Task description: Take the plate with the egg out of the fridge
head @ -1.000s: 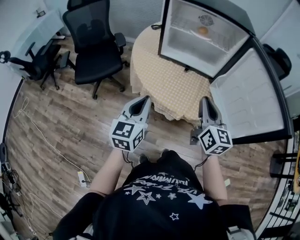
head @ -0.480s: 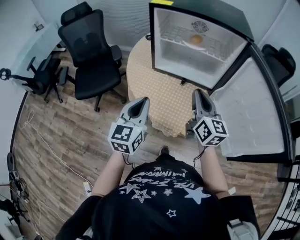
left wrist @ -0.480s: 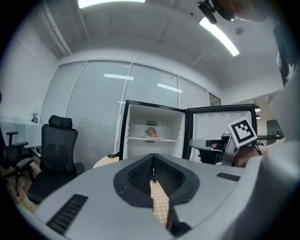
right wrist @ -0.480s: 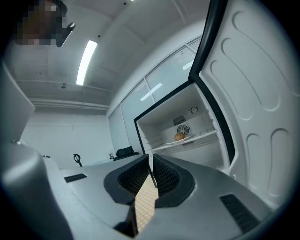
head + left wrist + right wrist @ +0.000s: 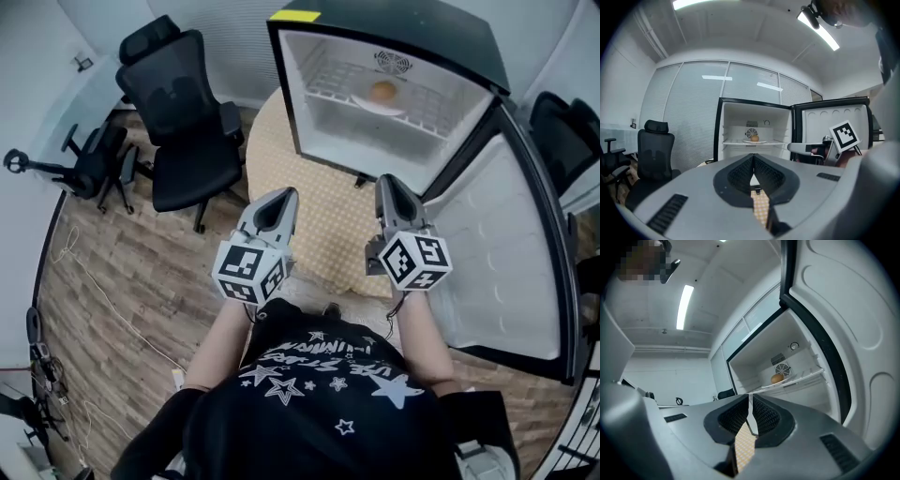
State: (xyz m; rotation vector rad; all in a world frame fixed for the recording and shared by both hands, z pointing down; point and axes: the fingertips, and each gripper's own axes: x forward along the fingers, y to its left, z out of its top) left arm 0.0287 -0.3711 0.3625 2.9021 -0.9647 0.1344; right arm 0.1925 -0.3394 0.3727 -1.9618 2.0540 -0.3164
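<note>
A brown egg (image 5: 382,91) lies on a white plate (image 5: 367,104) on the wire shelf of the open fridge (image 5: 309,94), far ahead in the head view. Both grippers are held side by side over the table, well short of the fridge, pointing toward it. My left gripper (image 5: 280,195) is shut and empty. My right gripper (image 5: 386,181) is also shut with nothing in it. The left gripper view shows the egg (image 5: 754,138) and plate (image 5: 746,141) straight beyond the shut jaw tips (image 5: 753,157). From the right gripper view the egg (image 5: 777,378) sits up and right of the jaw tips (image 5: 750,400).
The fridge stands on a round table with a yellow checked cloth (image 5: 323,202). Its door (image 5: 511,253) swings wide open to the right. A black office chair (image 5: 183,112) and a second chair (image 5: 94,164) stand at the left on the wooden floor.
The person has stepped closer to the table and fridge. Both grippers came forward over the cloth and stayed shut.
</note>
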